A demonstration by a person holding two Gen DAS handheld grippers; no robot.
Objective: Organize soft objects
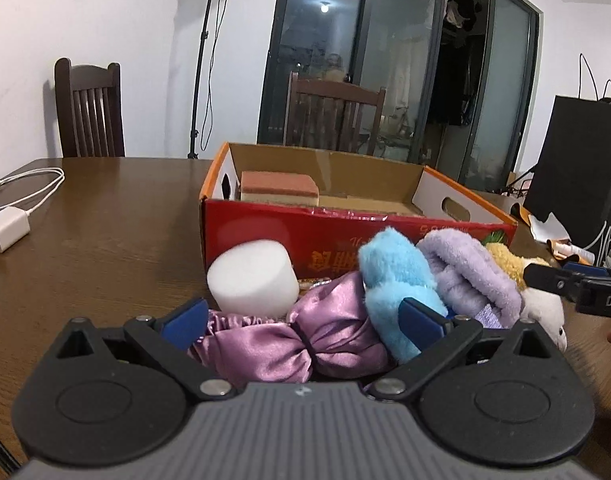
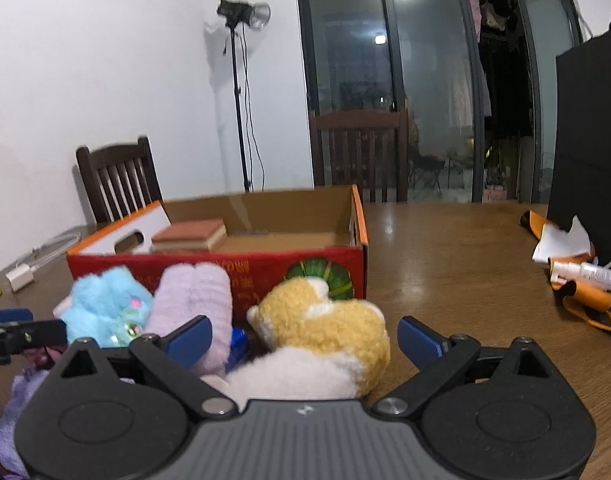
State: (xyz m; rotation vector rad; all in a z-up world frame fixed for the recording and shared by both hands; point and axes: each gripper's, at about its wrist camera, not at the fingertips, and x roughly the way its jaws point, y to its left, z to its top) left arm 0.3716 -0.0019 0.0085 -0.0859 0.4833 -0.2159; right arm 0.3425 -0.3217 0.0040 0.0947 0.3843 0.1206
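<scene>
A red cardboard box (image 1: pixel 265 228) stands open on the table with a brown sponge (image 1: pixel 279 191) inside. In front of it lie a white foam cylinder (image 1: pixel 253 278), a purple satin scrunchie (image 1: pixel 289 340), a blue plush (image 1: pixel 397 276), a lilac fluffy item (image 1: pixel 469 276) and a yellow and white plush dog (image 2: pixel 325 336). My left gripper (image 1: pixel 305 322) is open around the satin scrunchie, with its right finger against the blue plush. My right gripper (image 2: pixel 305 338) is open around the plush dog. The box (image 2: pixel 265 268), sponge (image 2: pixel 189 236), blue plush (image 2: pixel 105 306) and lilac item (image 2: pixel 197 300) also show in the right wrist view.
A white charger and cable (image 1: pixel 9 224) lie at the left on the table. A black bag (image 2: pixel 589 152), orange packaging (image 2: pixel 585 300) and a small white bottle (image 2: pixel 593 274) sit at the right. Chairs (image 1: pixel 89 108) stand behind the table.
</scene>
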